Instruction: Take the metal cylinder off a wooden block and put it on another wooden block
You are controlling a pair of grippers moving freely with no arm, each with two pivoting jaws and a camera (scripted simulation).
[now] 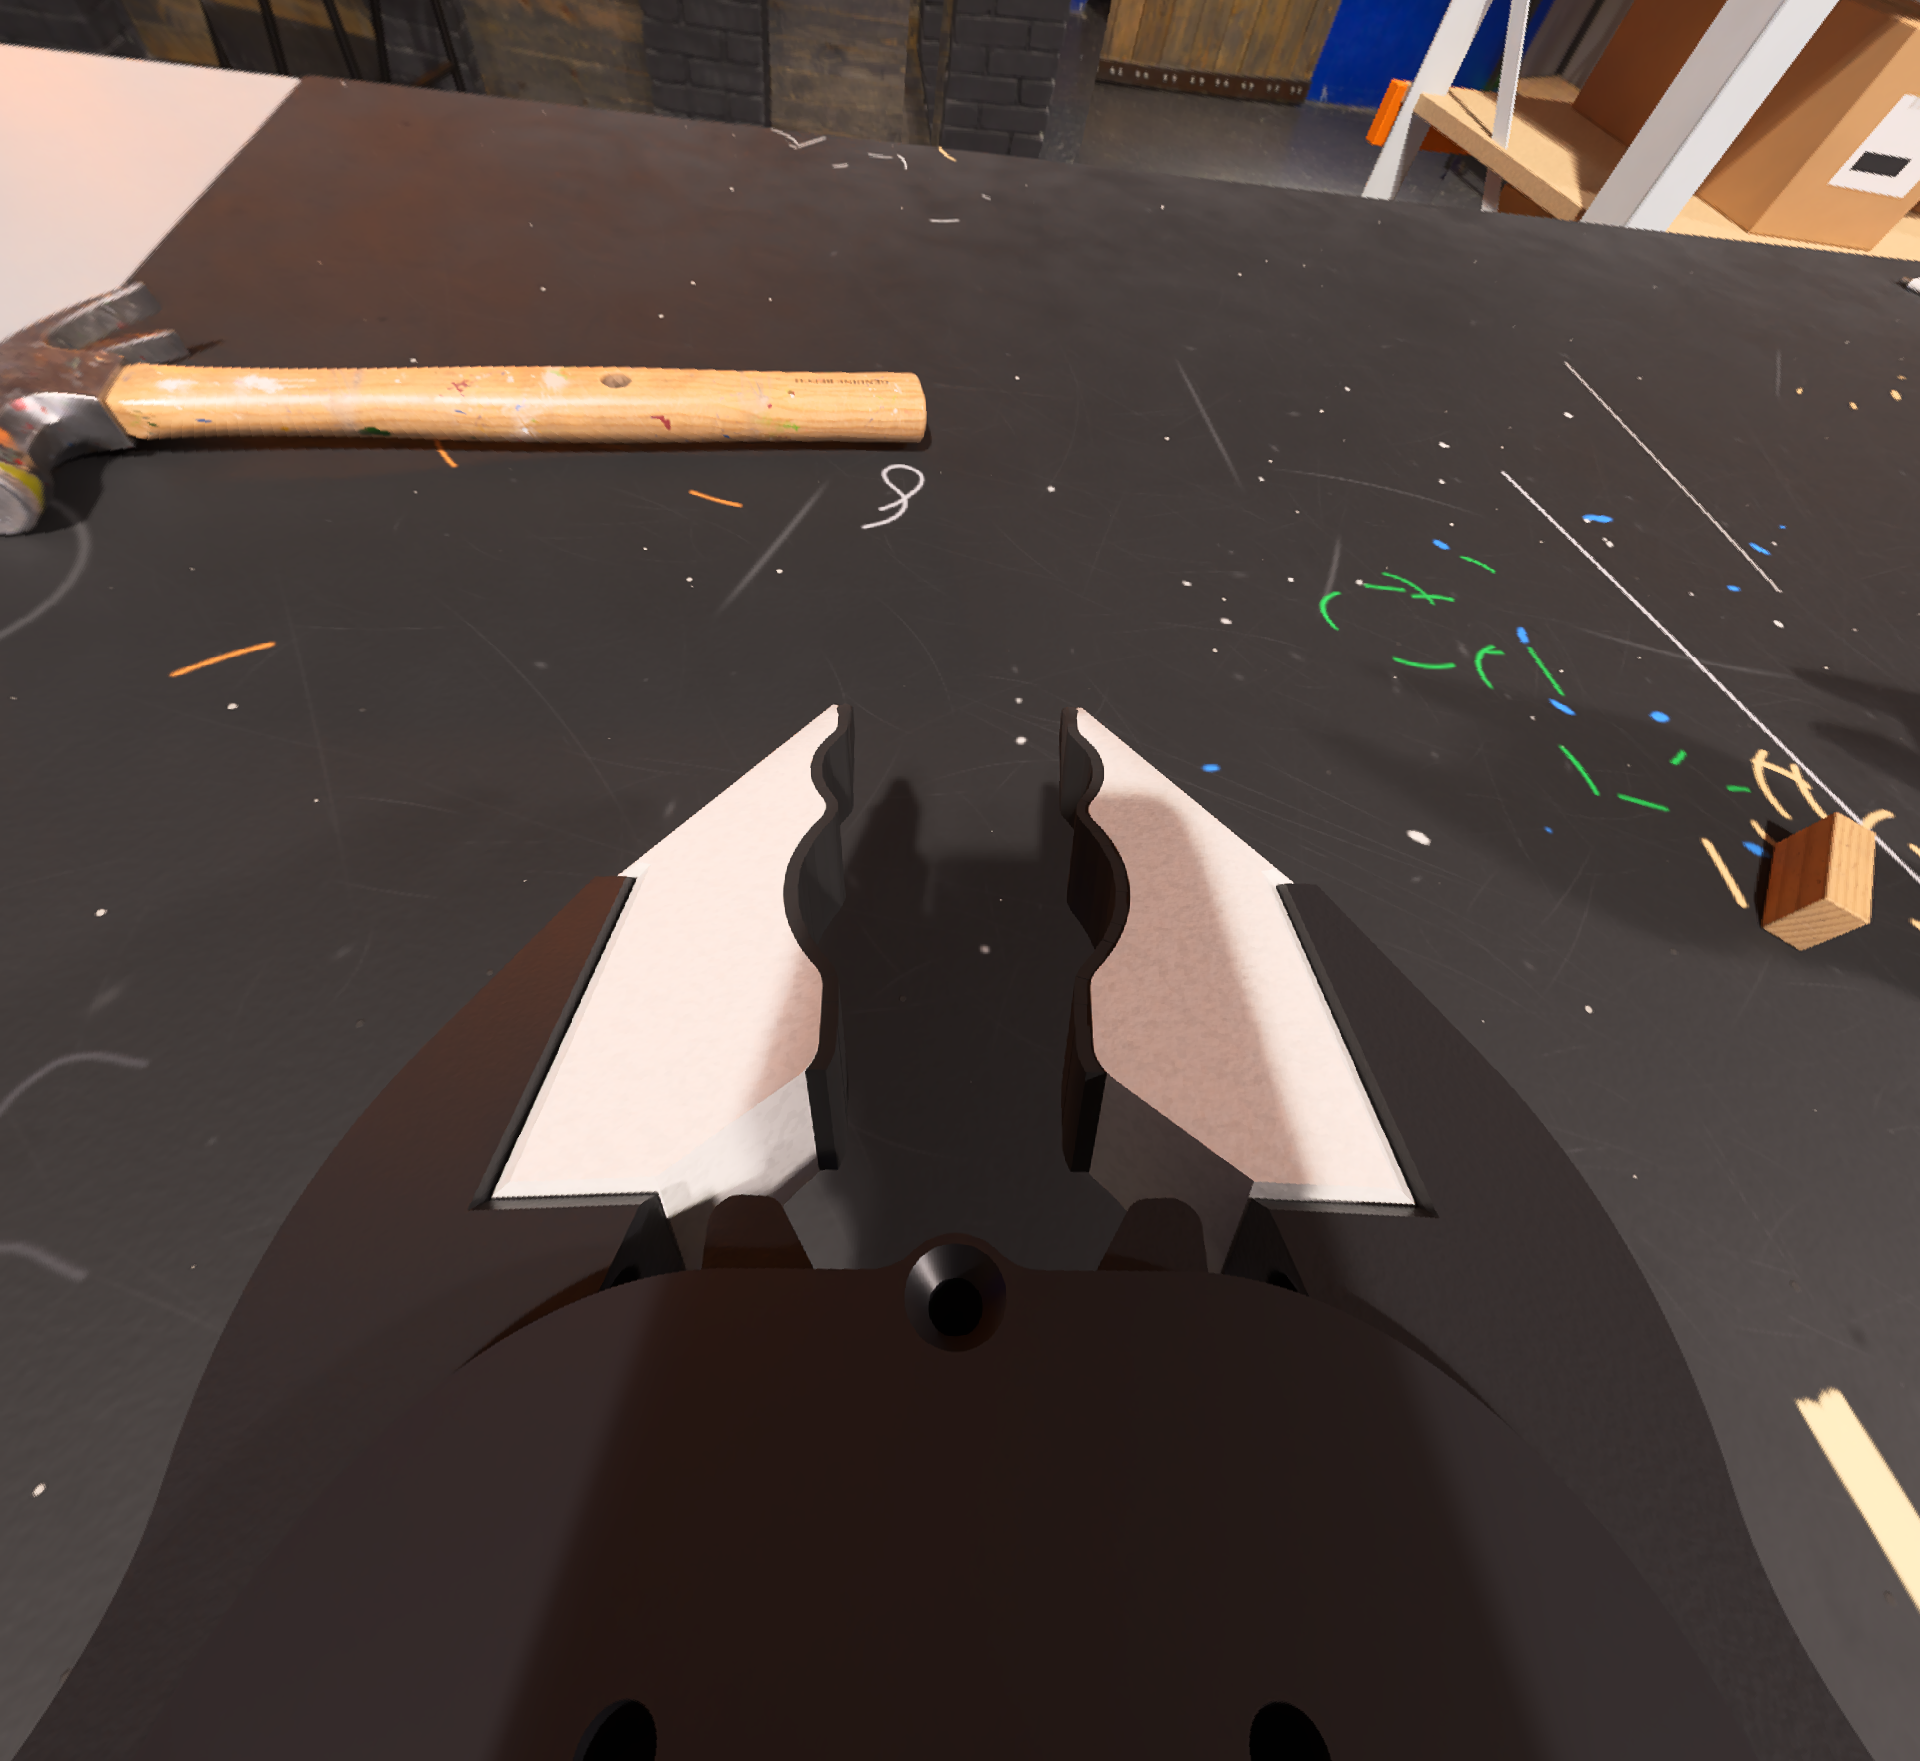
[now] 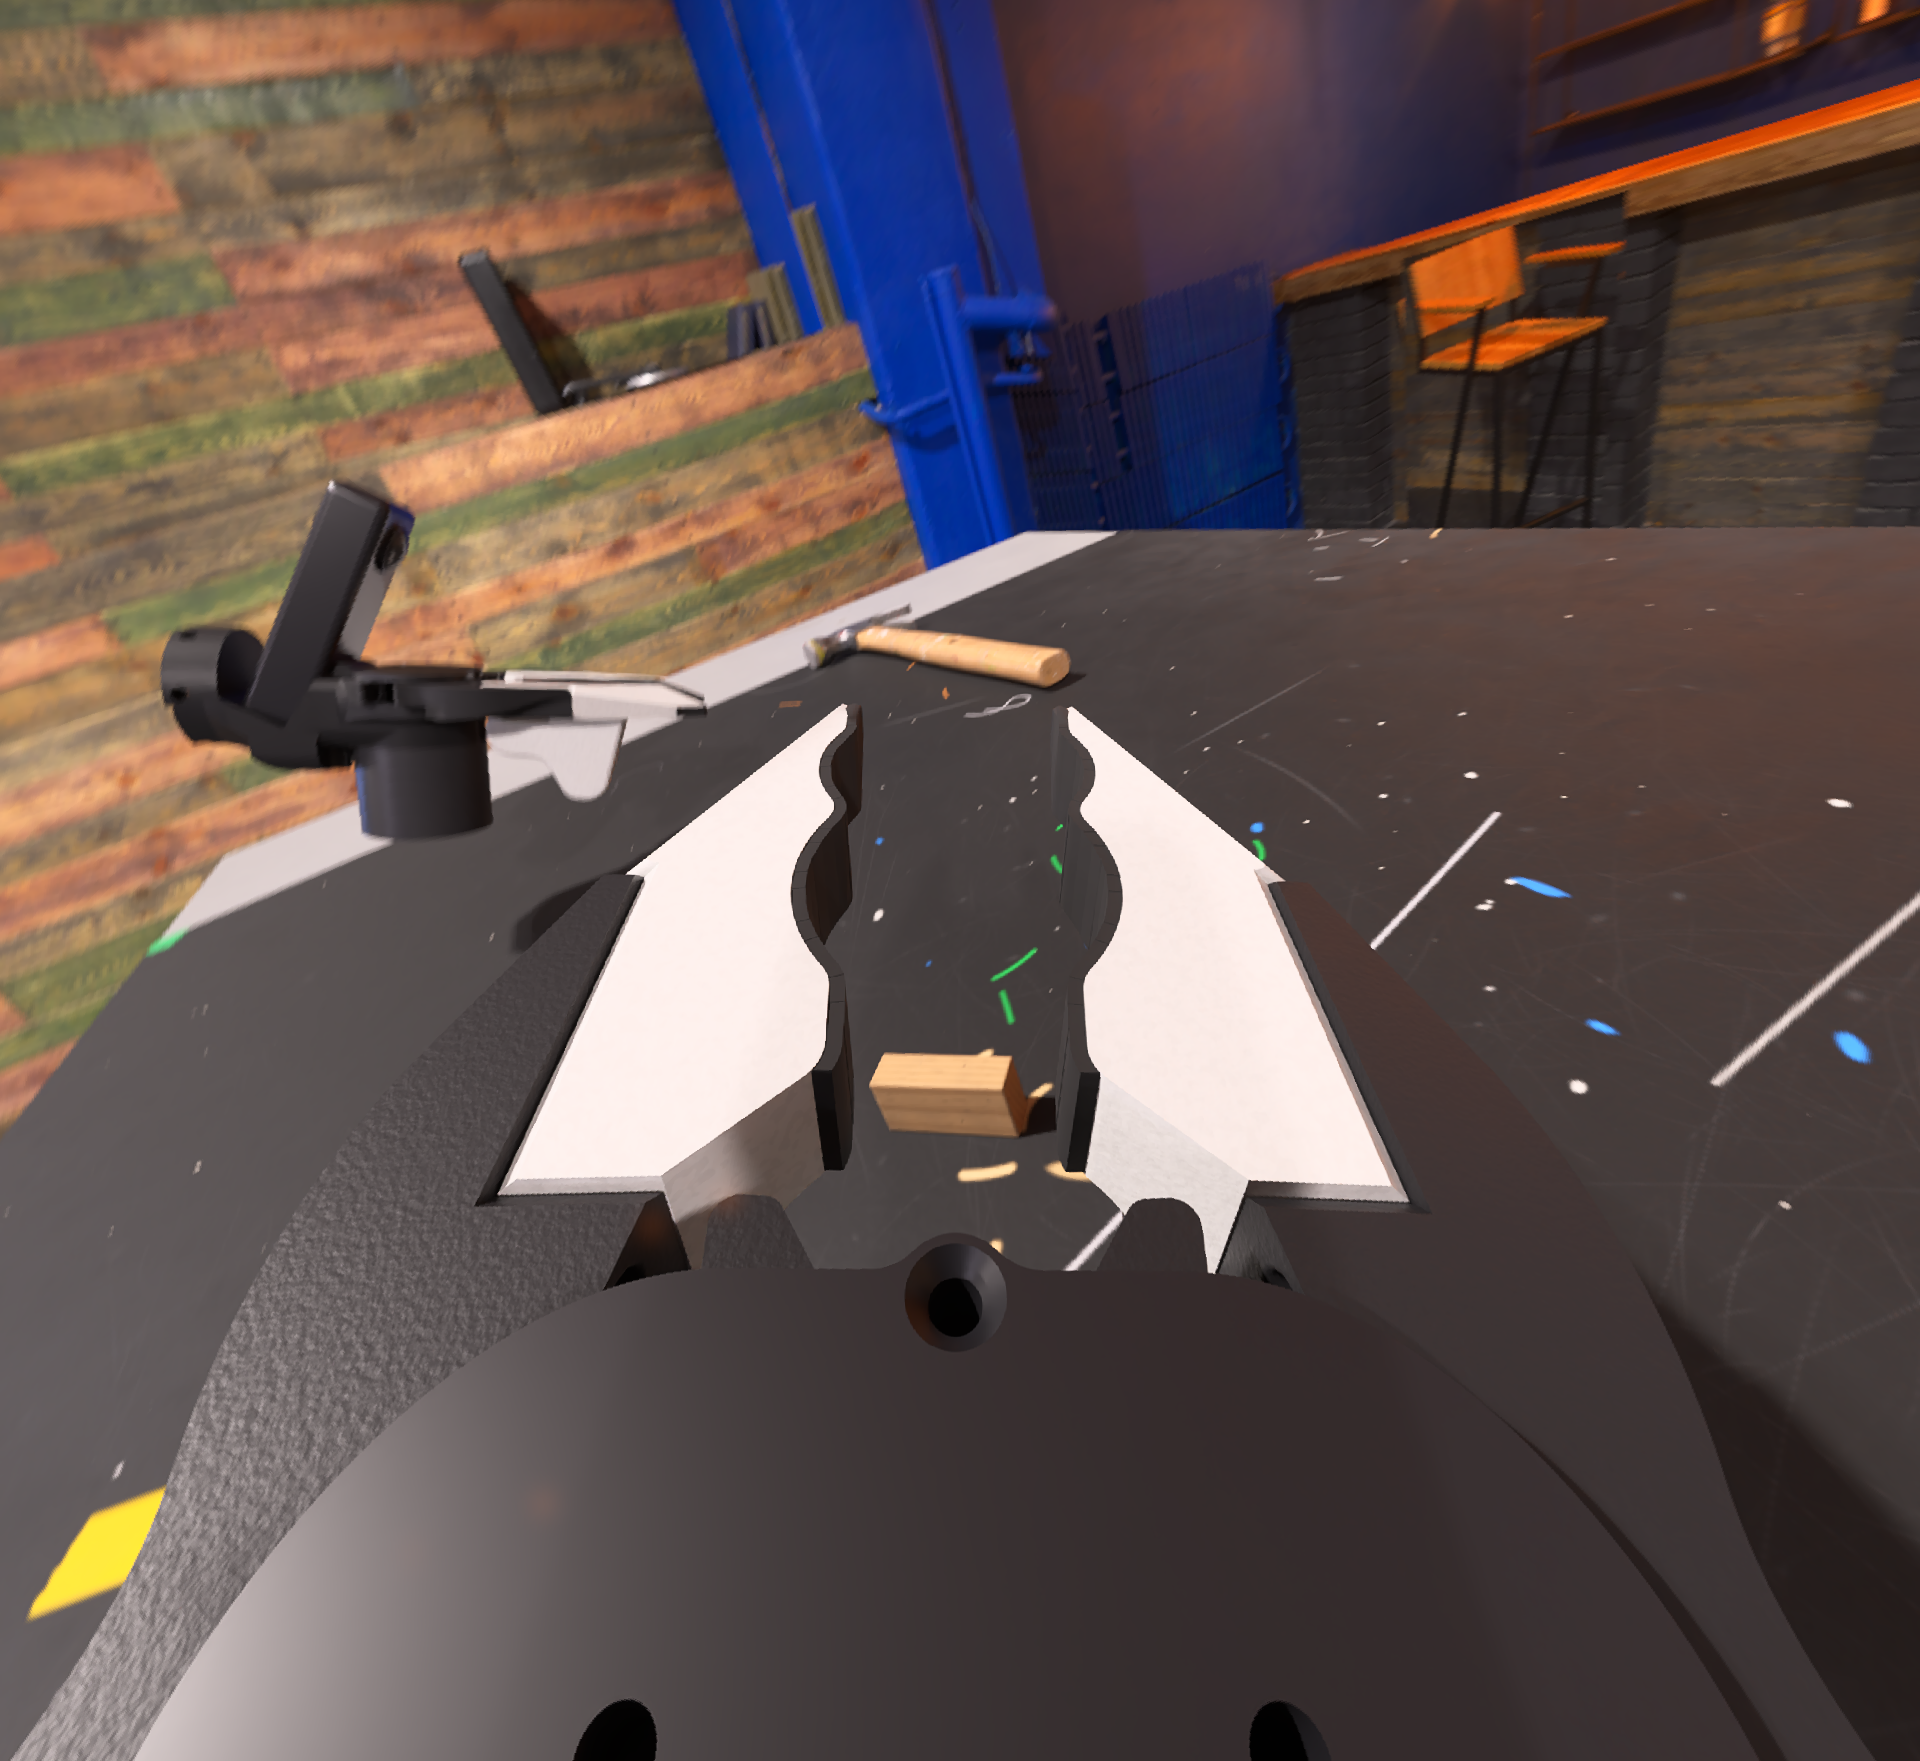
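- Block position decides my move: small tan wooden block (image 2: 943, 1093) lies on the dark counter (image 2: 1558, 880) beneath my right gripper (image 2: 958, 714), jaws apart, empty.
- Left gripper (image 1: 956, 714), likewise parted and empty, sits farther off; I see no metal cylinder.

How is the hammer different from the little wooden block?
The hammer is long and thin and lies flat; the wooden block is short and chunky, like a cube. The hammer has a grey metal head at one end of its pale handle; the block is wood all over, with one darker brown side. Both rest on the dark table, and no gripper touches either.
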